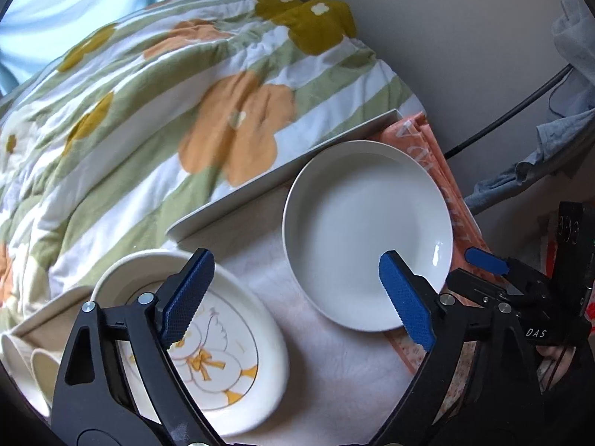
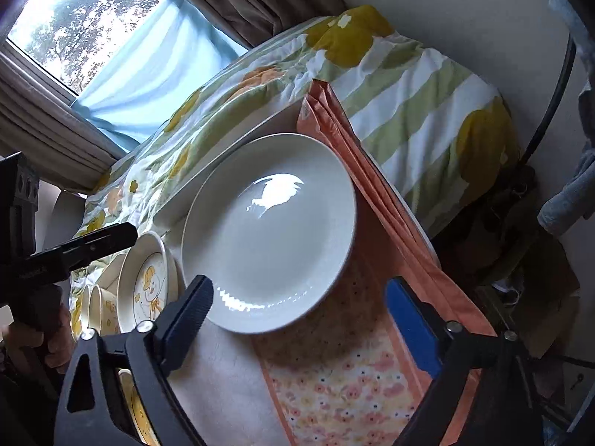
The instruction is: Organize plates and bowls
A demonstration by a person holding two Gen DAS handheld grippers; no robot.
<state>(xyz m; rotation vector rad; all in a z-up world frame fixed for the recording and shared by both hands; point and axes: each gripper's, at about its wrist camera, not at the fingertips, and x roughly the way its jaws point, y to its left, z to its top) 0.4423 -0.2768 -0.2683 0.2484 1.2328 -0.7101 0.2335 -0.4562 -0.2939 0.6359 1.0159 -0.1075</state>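
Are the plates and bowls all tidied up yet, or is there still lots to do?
Not yet. Nothing looks stacked so far. The plain white plate lies alone, partly on the orange cloth. The duck plate sits apart beside it, with small bowls at the edge. Both the left hand-held gripper and right hand-held gripper are open and hold nothing. Gathering the dishes is still left.

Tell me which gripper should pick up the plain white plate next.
Right, probably. The right gripper is open with the plain white plate centred just ahead of its fingers. The left gripper, also open, straddles the gap between it and the duck plate.
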